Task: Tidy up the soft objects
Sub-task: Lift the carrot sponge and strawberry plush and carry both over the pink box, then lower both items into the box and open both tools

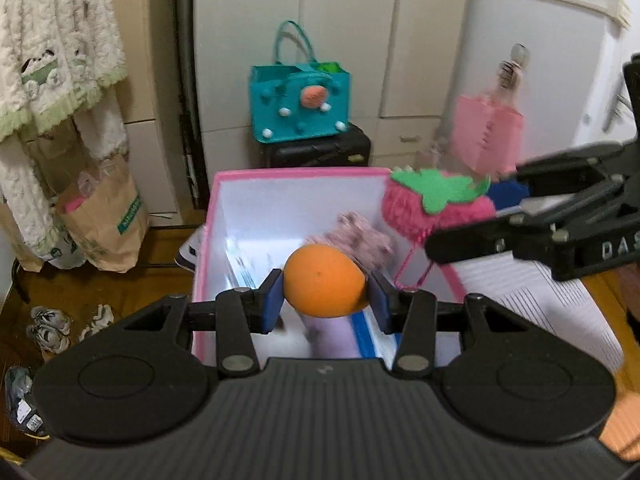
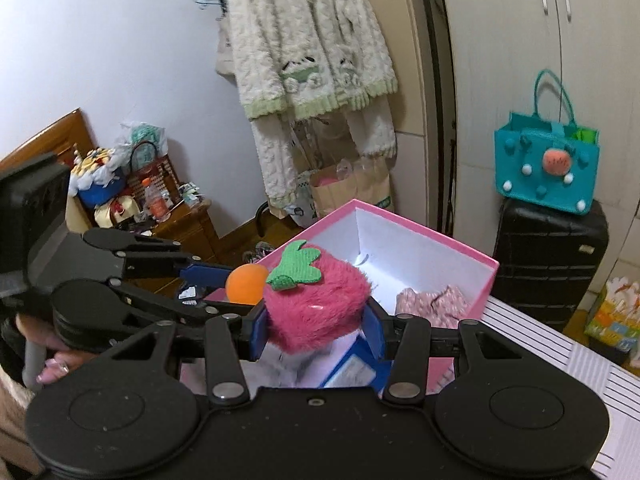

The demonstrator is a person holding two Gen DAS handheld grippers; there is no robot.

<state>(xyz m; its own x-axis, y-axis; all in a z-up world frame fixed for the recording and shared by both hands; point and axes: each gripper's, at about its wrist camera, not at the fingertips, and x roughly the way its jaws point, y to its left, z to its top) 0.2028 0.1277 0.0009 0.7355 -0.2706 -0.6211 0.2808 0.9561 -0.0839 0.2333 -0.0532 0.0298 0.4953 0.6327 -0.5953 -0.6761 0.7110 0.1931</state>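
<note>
Orange ball (image 1: 325, 286), smooth and round, pinched in blue jaws above the pink box (image 1: 296, 174). Fuzzy pink strawberry (image 2: 316, 306) with green leaf, likewise pinched over the box. Pink patterned fabric piece (image 2: 434, 306) lies inside it.

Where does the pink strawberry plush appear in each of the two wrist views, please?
Left wrist view: the strawberry plush sits right of centre, held by the right gripper above the pink box.
Right wrist view: the plush fills the lower centre, clamped between that gripper's own jaws.
Shared landmark: the teal felt bag.
</note>
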